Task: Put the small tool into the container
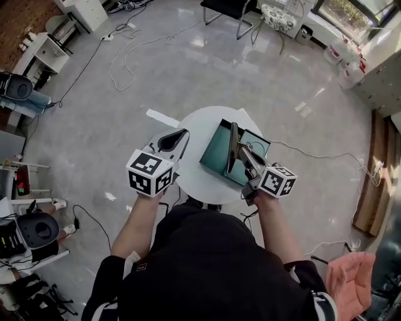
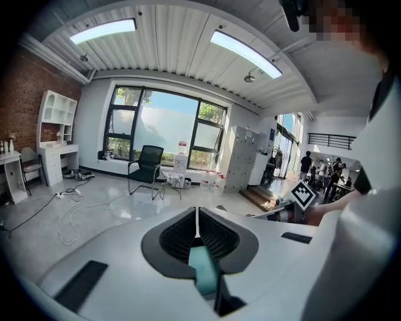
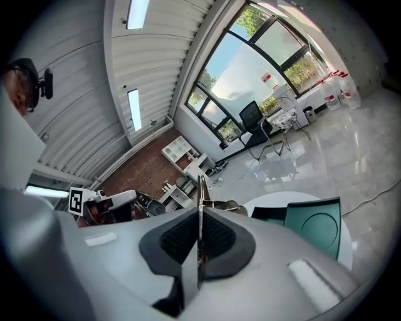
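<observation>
A teal container [image 1: 218,148] lies open on the round white table [image 1: 194,178], its lid [image 1: 255,142] folded out to the right. The container [image 3: 317,226] also shows low right in the right gripper view. My right gripper [image 1: 234,133] hovers over the container and is shut on a thin metal small tool [image 3: 200,194], which stands up edge-on between the pads. The tool is too thin to make out in the head view. My left gripper [image 1: 182,136] is above the table's left edge, raised and level, with its pads [image 2: 182,233] pressed together. A teal patch sits low behind its pads.
Cables [image 1: 125,59] trail over the glossy grey floor. A black chair [image 1: 229,9] and a small stool [image 1: 277,17] stand far beyond the table. Shelving and gear [image 1: 25,81] line the left side, and a wooden step [image 1: 376,182] is at the right.
</observation>
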`<state>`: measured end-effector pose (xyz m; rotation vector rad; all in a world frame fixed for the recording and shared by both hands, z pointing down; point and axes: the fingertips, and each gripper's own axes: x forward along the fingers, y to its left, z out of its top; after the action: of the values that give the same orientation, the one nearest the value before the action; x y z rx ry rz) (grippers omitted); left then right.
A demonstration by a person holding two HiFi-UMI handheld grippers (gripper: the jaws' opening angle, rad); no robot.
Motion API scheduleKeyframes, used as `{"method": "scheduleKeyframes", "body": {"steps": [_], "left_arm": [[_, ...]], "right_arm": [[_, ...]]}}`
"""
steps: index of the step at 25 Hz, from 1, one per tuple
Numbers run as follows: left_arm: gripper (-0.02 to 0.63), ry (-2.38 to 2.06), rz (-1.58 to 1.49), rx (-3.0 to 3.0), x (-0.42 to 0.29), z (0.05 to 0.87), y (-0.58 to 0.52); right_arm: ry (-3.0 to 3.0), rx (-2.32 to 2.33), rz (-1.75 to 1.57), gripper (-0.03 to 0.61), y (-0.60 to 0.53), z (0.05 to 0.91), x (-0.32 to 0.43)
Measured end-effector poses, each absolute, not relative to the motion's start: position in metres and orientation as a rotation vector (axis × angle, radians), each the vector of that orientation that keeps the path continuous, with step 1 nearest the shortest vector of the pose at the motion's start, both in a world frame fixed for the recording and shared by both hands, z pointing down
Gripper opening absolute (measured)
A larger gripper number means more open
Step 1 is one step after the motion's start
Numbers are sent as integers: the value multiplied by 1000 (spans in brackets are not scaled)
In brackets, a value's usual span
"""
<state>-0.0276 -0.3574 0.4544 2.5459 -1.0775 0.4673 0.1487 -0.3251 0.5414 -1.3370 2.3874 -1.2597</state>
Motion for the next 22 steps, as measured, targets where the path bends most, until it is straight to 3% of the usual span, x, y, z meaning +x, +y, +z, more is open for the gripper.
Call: {"method": "scheduleKeyframes", "body": {"steps": [10, 22], "left_arm": [[20, -1010, 478, 2518, -65, 494, -411], [20, -886, 541, 2533, -18, 510, -416]], "right_arm": [[2291, -1612, -1480, 12, -379, 623, 141], [2406, -1873, -1736, 12, -374, 712, 152]]}}
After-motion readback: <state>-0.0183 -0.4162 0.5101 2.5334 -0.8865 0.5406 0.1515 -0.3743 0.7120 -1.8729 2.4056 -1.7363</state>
